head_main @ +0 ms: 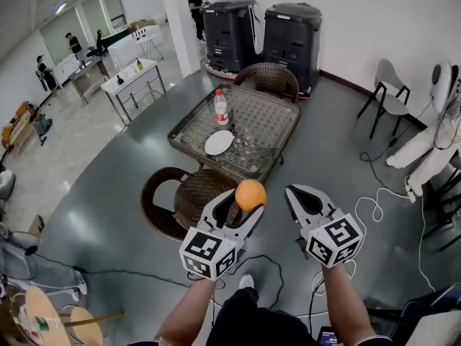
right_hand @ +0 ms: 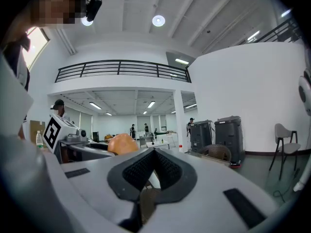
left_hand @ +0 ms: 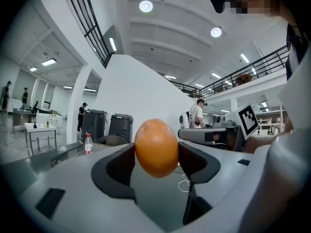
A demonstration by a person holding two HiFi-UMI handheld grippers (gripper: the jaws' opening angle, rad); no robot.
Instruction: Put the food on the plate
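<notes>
An orange (head_main: 250, 194) is pinched between the jaws of my left gripper (head_main: 245, 206), held in the air above a wicker chair. In the left gripper view the orange (left_hand: 156, 147) fills the gap between both pads. My right gripper (head_main: 301, 202) hovers beside it to the right, jaws closed together with nothing between them; its view shows the pads (right_hand: 154, 171) meeting. A white plate (head_main: 219, 142) lies empty on the glass-topped wicker table (head_main: 268, 117) ahead, well beyond both grippers.
A water bottle (head_main: 221, 107) stands on the table just behind the plate. Two wicker chairs (head_main: 186, 199) flank the table, one directly below the grippers. Cables (head_main: 371, 211) trail on the floor at right. Black bins (head_main: 291, 36) stand against the far wall.
</notes>
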